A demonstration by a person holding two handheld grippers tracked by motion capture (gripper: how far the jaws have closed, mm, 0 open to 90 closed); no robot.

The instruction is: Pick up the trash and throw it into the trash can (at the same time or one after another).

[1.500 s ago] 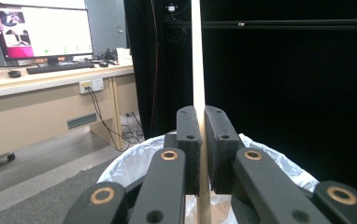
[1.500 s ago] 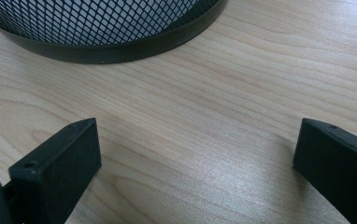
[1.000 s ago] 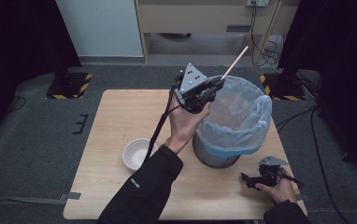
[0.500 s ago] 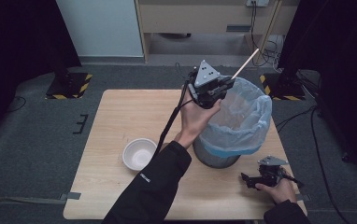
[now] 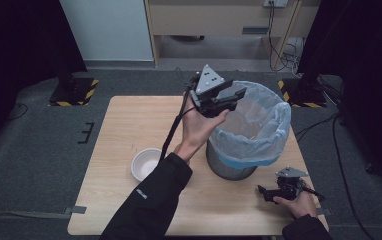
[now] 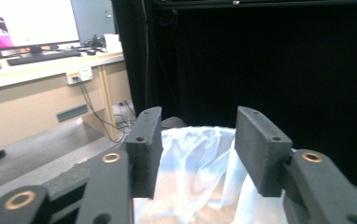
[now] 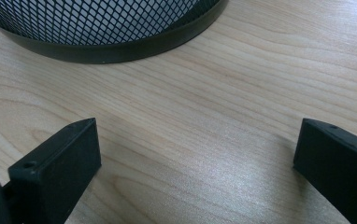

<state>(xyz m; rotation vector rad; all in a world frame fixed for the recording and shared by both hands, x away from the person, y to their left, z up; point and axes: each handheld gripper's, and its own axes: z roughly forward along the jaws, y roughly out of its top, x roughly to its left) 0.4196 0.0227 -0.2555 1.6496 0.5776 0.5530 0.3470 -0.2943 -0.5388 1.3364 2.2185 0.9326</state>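
Blue-lined bin: round mesh metal bin (image 5: 231,167) with a pale blue plastic liner (image 5: 259,150), right of centre in the high view, standing on the light wooden tabletop (image 5: 129,125); something small and pale inside, too small to name.
Left tongs: left tongs (image 5: 231,95) held up over the bin's upper-left rim, spread apart, nothing between them; crinkled liner just below the tips in the left gripper view (image 6: 195,140).
Right tongs: right tongs (image 5: 265,192) low at the lower right of the frame, spread wide, empty, resting near the bin's dark base ring (image 7: 120,49).
Bowl: small white round bowl (image 5: 145,162) left of the bin, apart from it, apparently empty.
Step in hand: likely a drop into the bin, judged from empty tongs above the opening.
Doing it well: keep the left tongs spread and clear of the liner's edge; lift up and back toward the left of the frame rather than sideways across the rim.
Risk: snagged liner or a nudged bin.
Right side: best kept still beside the base, ready to steady it.
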